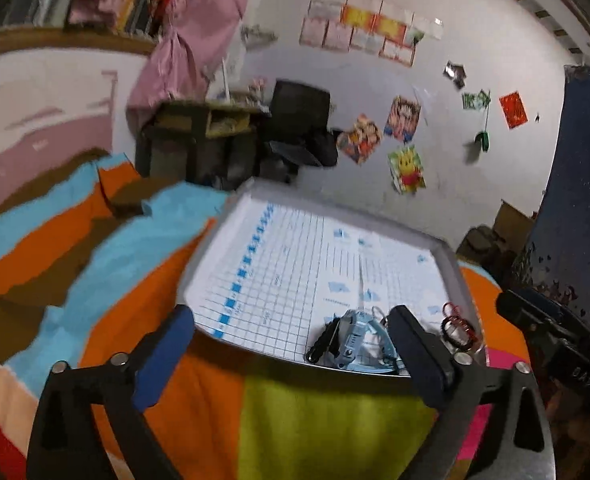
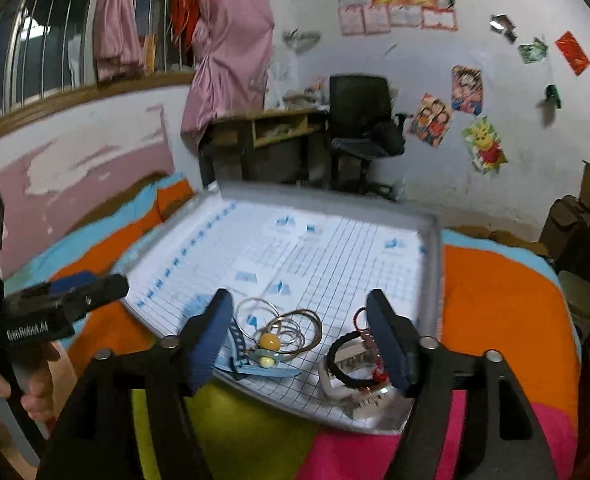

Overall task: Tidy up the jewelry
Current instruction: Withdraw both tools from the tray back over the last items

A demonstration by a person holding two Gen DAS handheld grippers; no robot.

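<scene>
Clearly both grippers tilt down toward the tray's near edge. Left gripper – fingers spread wide, nothing between. Right gripper – fingers parted, gripping nothing, over the jewelry. One blue watch, one cluster of thin bangles, one black cord bracelet, one white watch by the near right corner.

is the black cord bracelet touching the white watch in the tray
Touching. The right wrist view shows the black cord bracelet lying draped over the white watch, its loop resting on the watch body.
</scene>
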